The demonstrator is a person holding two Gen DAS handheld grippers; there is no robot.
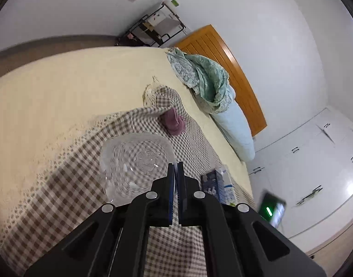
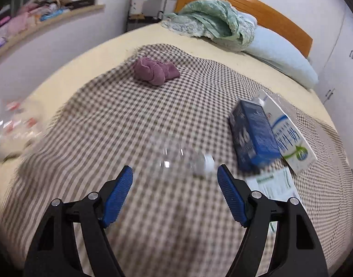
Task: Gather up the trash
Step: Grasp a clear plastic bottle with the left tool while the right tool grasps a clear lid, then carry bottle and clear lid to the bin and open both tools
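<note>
Right gripper hangs with jaws spread and empty over the brown-checked cloth, and the clear plastic bottle with a white cap lies just ahead between its fingertips, blurred, long axis running crosswise with the cap toward the right finger. Left gripper is pressed together on the rim of a clear moulded plastic tray, so my read is the right hand takes the bottle. Blue carton and white box sit beyond, right of the tool.

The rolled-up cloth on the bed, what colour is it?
The rolled-up cloth is purple; it shows best in the right wrist view.
</note>
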